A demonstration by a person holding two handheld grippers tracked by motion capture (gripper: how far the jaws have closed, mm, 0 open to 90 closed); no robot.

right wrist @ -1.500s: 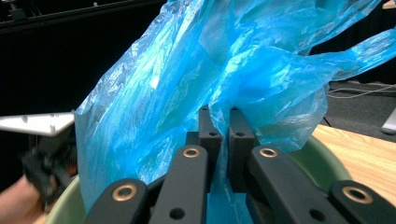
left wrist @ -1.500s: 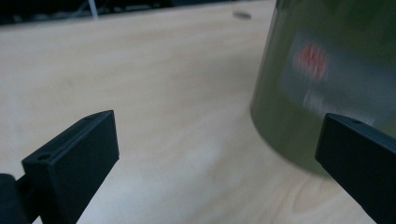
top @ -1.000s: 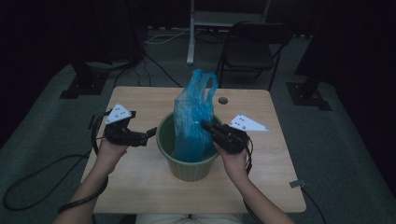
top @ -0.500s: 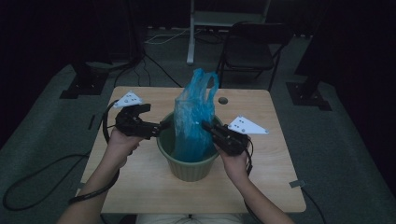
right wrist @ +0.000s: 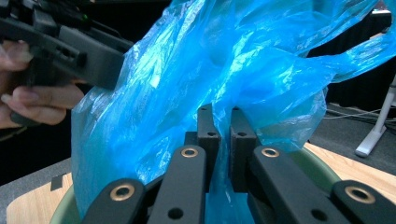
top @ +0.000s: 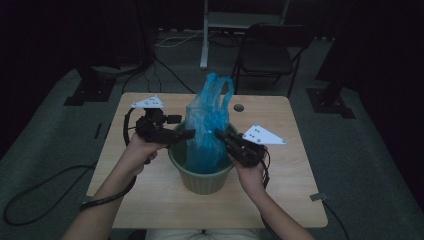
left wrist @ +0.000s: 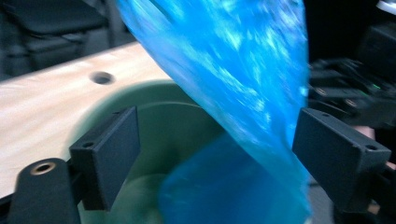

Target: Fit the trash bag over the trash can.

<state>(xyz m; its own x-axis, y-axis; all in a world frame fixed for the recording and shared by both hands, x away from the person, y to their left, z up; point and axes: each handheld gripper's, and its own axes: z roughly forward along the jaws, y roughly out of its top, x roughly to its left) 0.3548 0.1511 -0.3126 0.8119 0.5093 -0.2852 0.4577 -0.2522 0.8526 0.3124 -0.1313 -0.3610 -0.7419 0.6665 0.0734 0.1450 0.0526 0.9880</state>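
Pinching the blue bag [right wrist: 224, 70], the right gripper [right wrist: 219, 123] hides its fold; left gripper [left wrist: 215, 140] jaws, just closing, stand apart, blurred.

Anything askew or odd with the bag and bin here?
The blue bag stands tall and crumpled out of the green bin, not lining it. The right gripper pinches its plastic; the left gripper, just closing, straddles the bag. Nothing spilled or torn.

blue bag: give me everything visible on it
The blue bag is thin, translucent, crinkled plastic with two handle loops at the top. It stands upright in the green bin, rising well above the rim. The right gripper is shut on its film on one side. The left gripper, jaws just closing, straddles the other side; contact there is unclear.
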